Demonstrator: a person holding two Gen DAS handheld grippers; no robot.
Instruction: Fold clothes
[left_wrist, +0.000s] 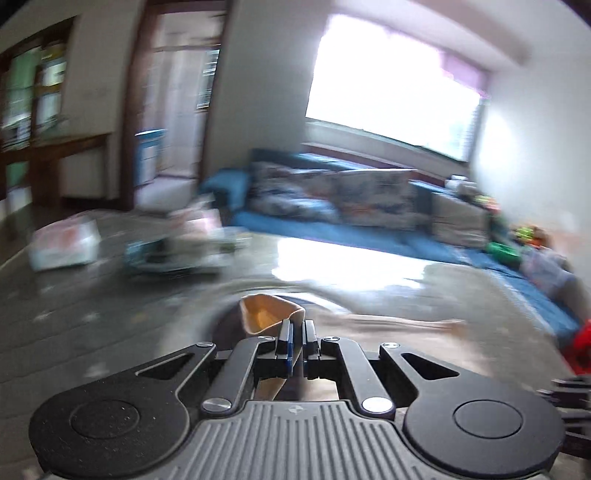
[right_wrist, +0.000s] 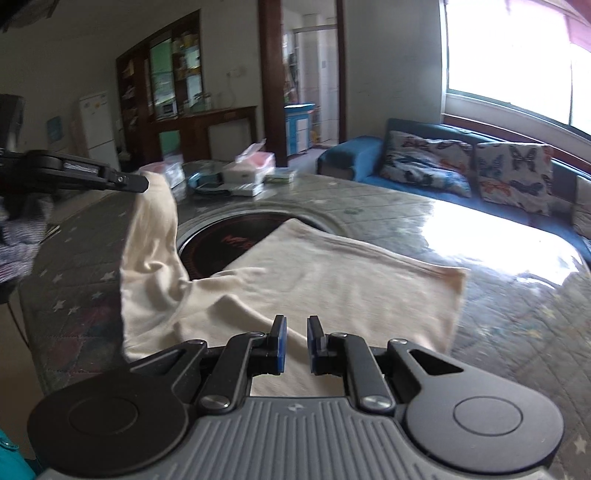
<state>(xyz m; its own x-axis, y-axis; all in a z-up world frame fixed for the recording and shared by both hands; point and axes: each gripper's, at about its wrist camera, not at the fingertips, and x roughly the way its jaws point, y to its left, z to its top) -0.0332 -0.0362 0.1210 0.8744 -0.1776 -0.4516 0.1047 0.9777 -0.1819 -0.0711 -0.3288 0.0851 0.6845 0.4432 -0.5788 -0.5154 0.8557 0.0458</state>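
Note:
A cream garment (right_wrist: 332, 273) lies spread on the table over a round dark inset. My left gripper (left_wrist: 295, 328) is shut on a corner of the garment (left_wrist: 266, 312), which folds up past the fingertips. In the right wrist view the left gripper (right_wrist: 142, 182) holds that corner lifted high at the left, the cloth hanging down from it. My right gripper (right_wrist: 296, 325) is open, fingers apart, empty, just above the garment's near edge.
A table (right_wrist: 498, 314) with a star-patterned cover and a round dark cooktop inset (right_wrist: 229, 240). Boxes and a tissue pack (right_wrist: 243, 173) sit at its far side. A blue sofa with butterfly cushions (right_wrist: 480, 170) stands behind under a bright window. The left wrist view is motion-blurred.

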